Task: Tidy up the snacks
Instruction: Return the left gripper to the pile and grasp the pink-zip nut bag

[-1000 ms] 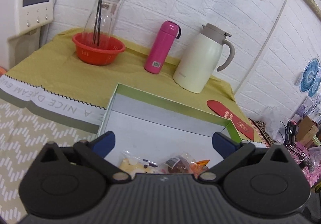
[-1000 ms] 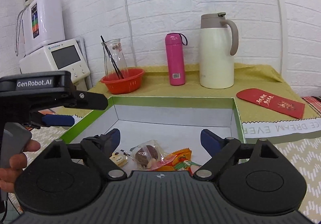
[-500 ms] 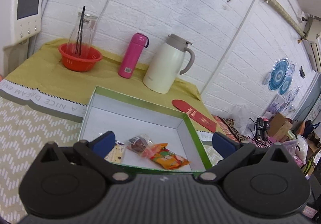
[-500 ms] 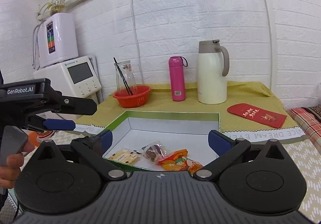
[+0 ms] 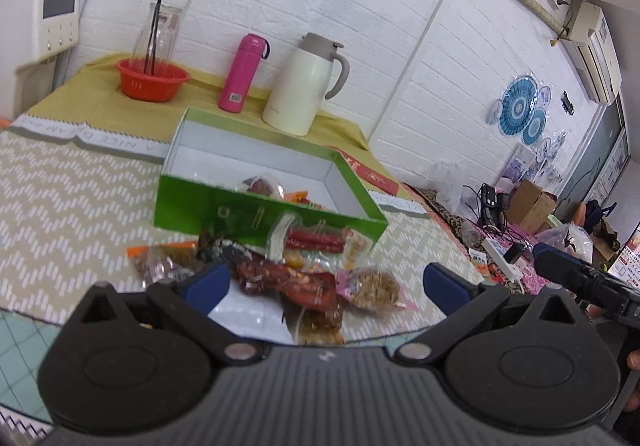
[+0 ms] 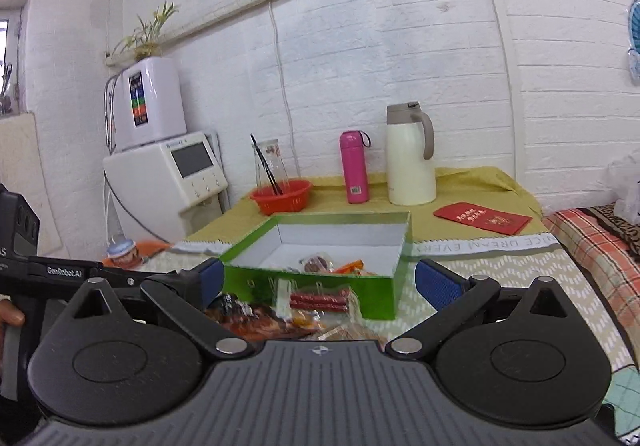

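Both claws spread wide above the snack pile

Your left claw point(image 5: 326, 282) hangs empty over loose snack packets point(image 5: 292, 274) on the tabletop point(image 5: 72, 186), just before the green box point(image 5: 264, 212) holding a few snacks; your right claw point(image 6: 318, 280) gapes empty too, facing that box.

Snack packets point(image 5: 296, 274) before box point(image 5: 256, 212)

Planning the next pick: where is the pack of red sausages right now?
In both wrist views the pack of red sausages lies on the table, outside the green box, against its near wall atop the snack pile.
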`<state>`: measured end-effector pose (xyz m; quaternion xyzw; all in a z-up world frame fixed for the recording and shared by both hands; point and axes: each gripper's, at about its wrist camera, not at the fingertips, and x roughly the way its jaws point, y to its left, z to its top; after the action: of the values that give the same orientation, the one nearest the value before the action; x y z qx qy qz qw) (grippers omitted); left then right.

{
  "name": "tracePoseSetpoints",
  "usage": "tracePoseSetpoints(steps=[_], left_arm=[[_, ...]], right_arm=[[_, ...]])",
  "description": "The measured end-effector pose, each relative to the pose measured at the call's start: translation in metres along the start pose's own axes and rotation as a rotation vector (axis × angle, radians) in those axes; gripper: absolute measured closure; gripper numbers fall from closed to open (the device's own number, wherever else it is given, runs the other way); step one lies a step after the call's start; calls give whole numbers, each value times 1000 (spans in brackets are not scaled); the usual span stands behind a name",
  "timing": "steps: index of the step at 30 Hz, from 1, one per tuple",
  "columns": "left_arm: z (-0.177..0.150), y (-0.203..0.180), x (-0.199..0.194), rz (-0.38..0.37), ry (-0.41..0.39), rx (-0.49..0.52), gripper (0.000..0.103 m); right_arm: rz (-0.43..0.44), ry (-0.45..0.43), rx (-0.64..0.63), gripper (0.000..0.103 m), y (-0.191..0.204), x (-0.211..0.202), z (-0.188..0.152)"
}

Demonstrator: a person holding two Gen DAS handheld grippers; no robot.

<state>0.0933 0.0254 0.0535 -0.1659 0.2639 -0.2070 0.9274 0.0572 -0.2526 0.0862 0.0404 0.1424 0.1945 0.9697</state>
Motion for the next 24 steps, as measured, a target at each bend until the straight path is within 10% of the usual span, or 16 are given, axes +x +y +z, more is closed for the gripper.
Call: tracePoseSetpoints(steps=[9,17,19,24], left_arm=[[-49,14,-14,19,100,-29,0],[-53,19,-16,4,112,-32,0],[-54,18,-13,-11,120,-30,0],[-57,12,0,-45,151,-22,0]], right_arm=[[-71,183,-136,0,-3,63,-51],[-87,216,14,0,-31,117,-60],[-52,248,36,40,-34,115,-67],[-102,259,-26,53,-19,75,-79]])
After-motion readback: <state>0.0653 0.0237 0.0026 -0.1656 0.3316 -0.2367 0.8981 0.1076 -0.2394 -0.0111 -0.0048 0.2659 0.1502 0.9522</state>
